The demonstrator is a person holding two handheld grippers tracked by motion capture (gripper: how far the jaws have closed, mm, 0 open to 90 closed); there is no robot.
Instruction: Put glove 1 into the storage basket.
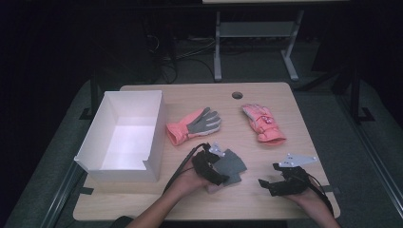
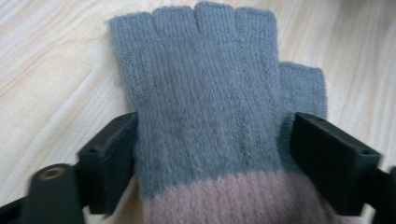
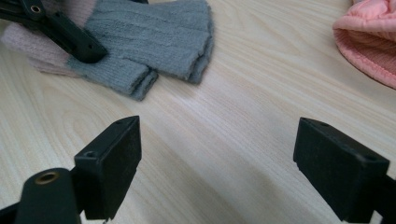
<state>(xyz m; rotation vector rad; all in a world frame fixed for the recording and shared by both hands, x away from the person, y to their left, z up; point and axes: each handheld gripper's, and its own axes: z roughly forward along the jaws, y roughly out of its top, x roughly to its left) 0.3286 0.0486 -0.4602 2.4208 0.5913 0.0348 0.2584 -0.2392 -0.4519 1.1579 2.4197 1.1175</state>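
While my left gripper (image 2: pixel 212 154) straddles the grey fingerless glove (image 2: pixel 205 88), pink cuff, jaws wide, right gripper (image 3: pixel 217 163) hangs wide over bare worktop (image 3: pixel 261 88).

Grey fingerless glove (image 2: pixel 205 107) flat on table (image 2: pixel 51 70)

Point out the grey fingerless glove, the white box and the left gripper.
grey fingerless glove (image 2: pixel 205 88), left gripper view, knit palm.
white box (image 1: pixel 154 130), high view, right wall.
left gripper (image 1: pixel 223 176), high view, between its fingers.
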